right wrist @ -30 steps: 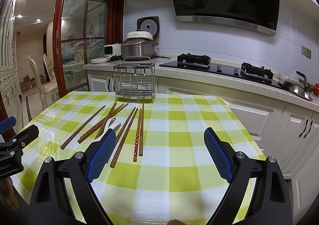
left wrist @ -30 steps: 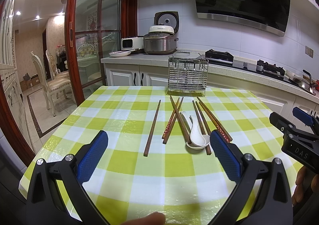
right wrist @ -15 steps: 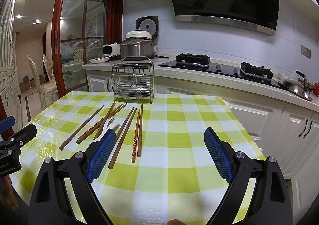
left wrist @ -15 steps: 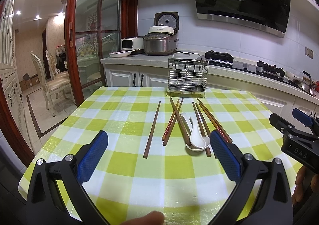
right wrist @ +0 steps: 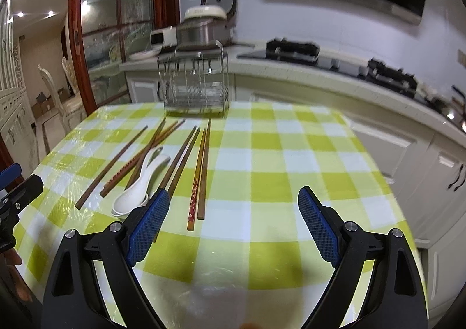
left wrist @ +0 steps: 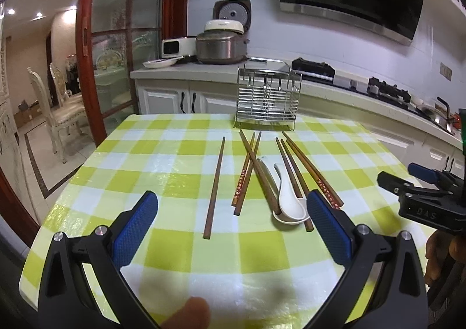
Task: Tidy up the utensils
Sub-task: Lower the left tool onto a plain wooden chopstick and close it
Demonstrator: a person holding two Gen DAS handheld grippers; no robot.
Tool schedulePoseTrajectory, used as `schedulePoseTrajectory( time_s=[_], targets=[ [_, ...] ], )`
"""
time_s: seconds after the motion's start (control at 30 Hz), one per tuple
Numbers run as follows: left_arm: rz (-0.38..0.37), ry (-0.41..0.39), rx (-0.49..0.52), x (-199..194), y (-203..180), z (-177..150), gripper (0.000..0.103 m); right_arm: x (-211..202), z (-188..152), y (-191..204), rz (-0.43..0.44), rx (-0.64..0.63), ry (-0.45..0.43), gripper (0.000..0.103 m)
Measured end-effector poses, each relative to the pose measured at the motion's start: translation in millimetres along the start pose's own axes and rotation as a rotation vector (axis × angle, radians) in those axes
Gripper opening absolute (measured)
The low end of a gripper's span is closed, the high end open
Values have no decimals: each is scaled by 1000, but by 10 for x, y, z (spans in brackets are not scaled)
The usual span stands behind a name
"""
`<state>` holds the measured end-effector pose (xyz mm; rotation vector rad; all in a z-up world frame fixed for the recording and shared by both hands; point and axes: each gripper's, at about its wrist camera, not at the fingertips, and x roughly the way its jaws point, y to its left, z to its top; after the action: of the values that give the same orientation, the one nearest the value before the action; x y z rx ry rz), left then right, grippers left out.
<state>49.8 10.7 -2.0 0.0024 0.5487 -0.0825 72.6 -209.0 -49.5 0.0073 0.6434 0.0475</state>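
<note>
None of the utensils has reached the rack [left wrist: 267, 98] yet: the chopsticks [left wrist: 215, 185] and white spoons [left wrist: 287, 198] all lie loose on the table [left wrist: 174, 171] just in front of it. The left gripper [left wrist: 231, 228] and right gripper [right wrist: 233, 222] hover wide open and empty.

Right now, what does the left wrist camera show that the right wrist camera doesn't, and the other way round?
Only the left wrist view shows the open left gripper closest and the right gripper at its right edge. Only the right wrist view shows the open right gripper closest and cabinet doors beyond the table's right side. Both show chopsticks, white spoons and the wire utensil rack.
</note>
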Motion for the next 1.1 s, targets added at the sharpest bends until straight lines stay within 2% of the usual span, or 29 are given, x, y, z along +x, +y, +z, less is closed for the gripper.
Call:
schedulePoseTrajectory(
  time_s=[0.1, 0.23, 0.47, 0.57, 0.8, 1.0, 1.1],
  targets=[
    [7, 30, 20, 149, -4, 24, 99, 216, 27, -3, 29, 4, 69, 84],
    [14, 76, 29, 348, 33, 59, 99, 437, 110, 5, 35, -12, 116, 84],
    [21, 139, -12, 733, 239, 211, 99, 872, 373, -50, 50, 1, 187, 84],
    [-9, 172, -31, 941, 332, 290, 98, 1081, 466, -30, 55, -8, 216, 84],
    [-47, 268, -2, 1439, 413, 416, 72, 1435, 654, 13, 57, -13, 249, 84],
    [-50, 352, 21, 1865, 442, 478, 48, 1662, 746, 60, 57, -38, 283, 78],
    [-57, 374, 29, 1993, 426, 483, 47, 1747, 765, 60, 68, -42, 301, 76]
  ],
)
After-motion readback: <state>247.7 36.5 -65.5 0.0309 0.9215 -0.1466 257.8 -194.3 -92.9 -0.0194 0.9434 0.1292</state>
